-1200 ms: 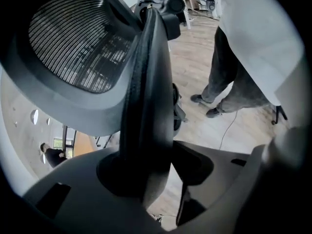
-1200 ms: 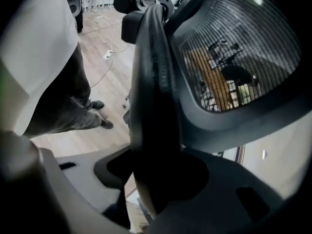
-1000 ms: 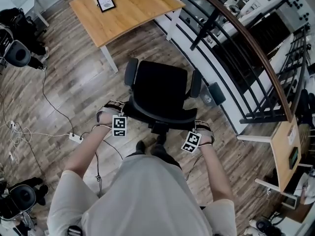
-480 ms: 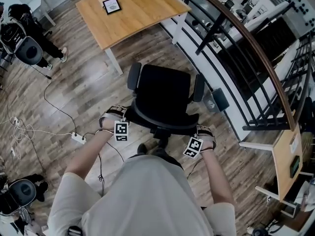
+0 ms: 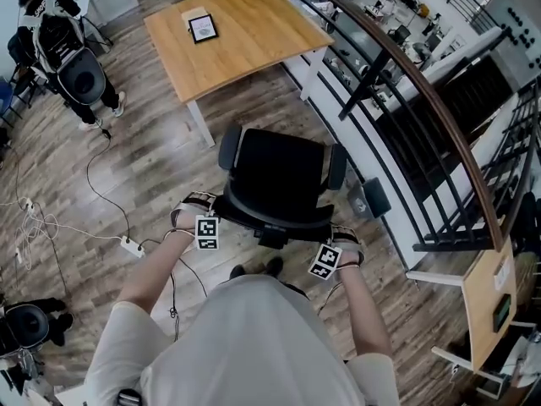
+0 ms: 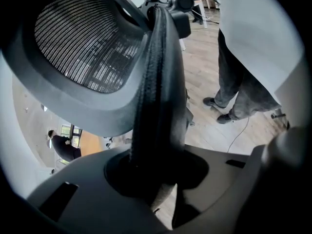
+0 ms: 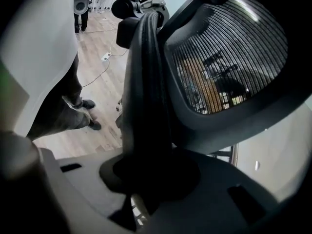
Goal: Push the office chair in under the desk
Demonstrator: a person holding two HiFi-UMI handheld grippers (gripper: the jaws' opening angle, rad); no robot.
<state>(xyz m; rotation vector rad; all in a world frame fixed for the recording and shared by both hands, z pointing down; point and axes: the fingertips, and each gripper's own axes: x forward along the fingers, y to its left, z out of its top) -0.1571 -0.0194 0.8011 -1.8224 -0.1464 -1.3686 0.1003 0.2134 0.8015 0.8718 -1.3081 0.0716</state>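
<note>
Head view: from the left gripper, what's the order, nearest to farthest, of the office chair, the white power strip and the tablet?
1. Office chair, held by the left gripper.
2. Power strip, on the floor at left.
3. Tablet, on the far desk.

A white plug strip (image 5: pixel 129 246) and thin cords (image 5: pixel 34 227) lie on the wood floor (image 5: pixel 161 142). A black railing (image 5: pixel 370 73) runs along the right side.

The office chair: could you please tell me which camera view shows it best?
The head view: it shows most of the office chair from above, seat, armrests and backrest, short of the desk. The left gripper view shows only its backrest rim and mesh close up; the right gripper view likewise.
</note>
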